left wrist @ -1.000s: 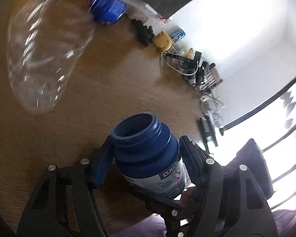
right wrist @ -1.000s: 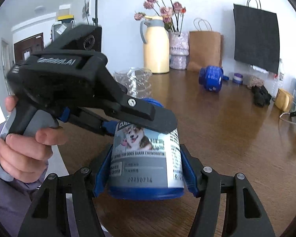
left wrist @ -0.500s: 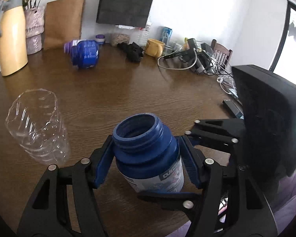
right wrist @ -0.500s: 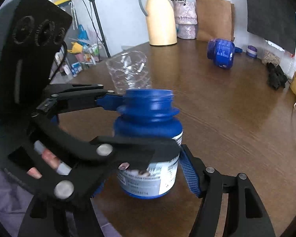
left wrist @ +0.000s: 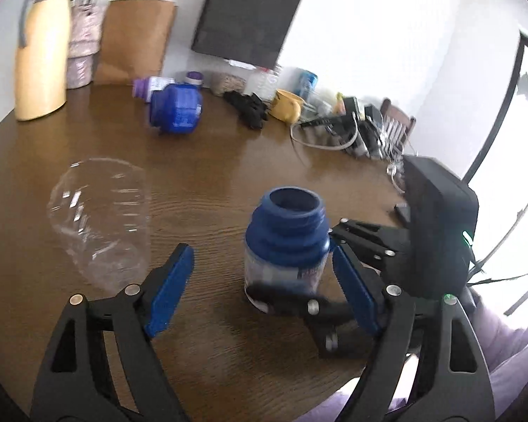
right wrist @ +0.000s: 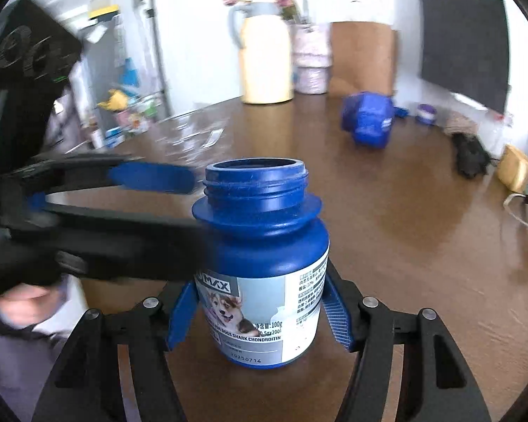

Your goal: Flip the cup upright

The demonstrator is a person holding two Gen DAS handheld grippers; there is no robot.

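Two grippers are seen at one blue jar (right wrist: 264, 260), which stands upright on the brown desk (right wrist: 422, 246), mouth open at the top. The right gripper (right wrist: 260, 313) is clamped on the jar's labelled lower body, a blue pad pressed against each side. The left gripper (left wrist: 260, 281) is spread wide; its left pad is well clear of the jar, its right pad is just beside it. A clear plastic bottle (left wrist: 102, 218) lies on its side to the left. A second blue jar (left wrist: 176, 107) lies tipped over farther back, near a yellow jug (left wrist: 40, 56) and a brown paper bag (left wrist: 133, 38).
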